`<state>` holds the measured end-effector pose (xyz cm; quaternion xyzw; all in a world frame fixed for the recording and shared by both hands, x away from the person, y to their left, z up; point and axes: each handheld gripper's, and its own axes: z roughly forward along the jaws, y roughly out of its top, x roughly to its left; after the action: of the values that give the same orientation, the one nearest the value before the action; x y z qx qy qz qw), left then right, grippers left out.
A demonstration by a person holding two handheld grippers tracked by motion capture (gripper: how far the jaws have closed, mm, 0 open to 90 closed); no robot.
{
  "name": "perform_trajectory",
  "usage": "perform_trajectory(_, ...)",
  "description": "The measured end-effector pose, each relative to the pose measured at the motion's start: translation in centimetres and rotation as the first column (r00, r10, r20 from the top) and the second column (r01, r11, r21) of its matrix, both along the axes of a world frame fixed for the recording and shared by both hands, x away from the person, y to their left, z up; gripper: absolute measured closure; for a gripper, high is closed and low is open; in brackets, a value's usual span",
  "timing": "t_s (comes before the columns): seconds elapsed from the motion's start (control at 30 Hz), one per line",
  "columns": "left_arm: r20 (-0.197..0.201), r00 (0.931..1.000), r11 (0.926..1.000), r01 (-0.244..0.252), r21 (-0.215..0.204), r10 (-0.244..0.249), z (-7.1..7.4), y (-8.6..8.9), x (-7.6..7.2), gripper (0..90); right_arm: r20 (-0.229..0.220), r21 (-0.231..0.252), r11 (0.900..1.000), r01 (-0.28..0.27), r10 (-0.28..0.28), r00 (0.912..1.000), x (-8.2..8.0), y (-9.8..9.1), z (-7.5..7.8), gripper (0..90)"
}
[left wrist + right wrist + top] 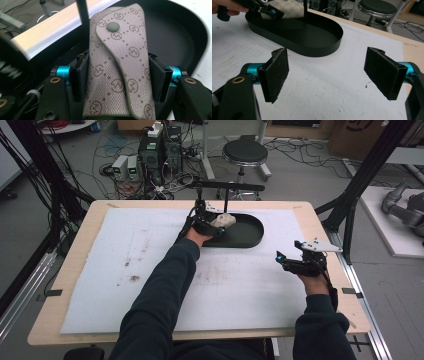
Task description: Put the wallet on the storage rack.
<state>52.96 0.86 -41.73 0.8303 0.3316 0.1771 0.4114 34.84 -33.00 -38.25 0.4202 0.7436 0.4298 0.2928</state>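
Note:
A beige patterned pouch (117, 67) with a snap button on its flap is clamped between the two black pads of my left gripper (117, 80). In the high view the left gripper (212, 224) holds the pouch (223, 220) over the left end of a black oval tray (248, 238). A thin black post rises from the tray's back edge. My right gripper (327, 72) is open, with nothing between its pads (275, 73), above the white mat. In the high view the right gripper (290, 262) hovers near the table's right side, right of the tray.
A white foam mat (150, 270) covers a wooden table (75, 250). A black T-shaped stand (227, 187) rises behind the tray. A stool (245, 153), computer towers and cables crowd the floor beyond. Black frame posts stand at both sides.

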Motion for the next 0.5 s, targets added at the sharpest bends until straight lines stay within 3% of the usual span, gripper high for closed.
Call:
perform_trajectory(0.13,-0.011,0.9994,0.9994,-0.033,0.010,0.033,-0.8,0.0,0.5,39.1,0.002,-0.003,1.0000,0.000,0.000,1.0000,-0.1,-0.1,0.0,20.5)
perform_trajectory(0.2,-0.020,0.9987,0.9987,-0.048,-0.017,0.048,-0.9,0.2,0.6,36.1,0.001,-0.001,1.0000,0.004,-0.004,1.0000,-0.2,-0.3,-0.1,20.5)
perform_trajectory(0.27,-0.025,0.9985,0.9978,-0.050,-0.044,0.049,-0.6,0.3,0.5,32.7,0.002,0.000,1.0000,0.010,-0.010,1.0000,-0.2,-0.5,-0.1,20.4)
perform_trajectory(0.4,-0.019,0.9989,0.9975,-0.045,-0.055,0.043,0.2,0.8,0.2,33.5,0.003,0.001,0.9999,0.012,-0.012,0.9999,-0.3,-0.5,0.0,20.4)
perform_trajectory(0.5,-0.014,0.9993,0.9948,-0.035,-0.095,0.034,0.9,1.6,-0.7,34.0,0.003,-0.004,1.0000,0.006,-0.006,1.0000,-0.3,-0.4,0.0,20.4)
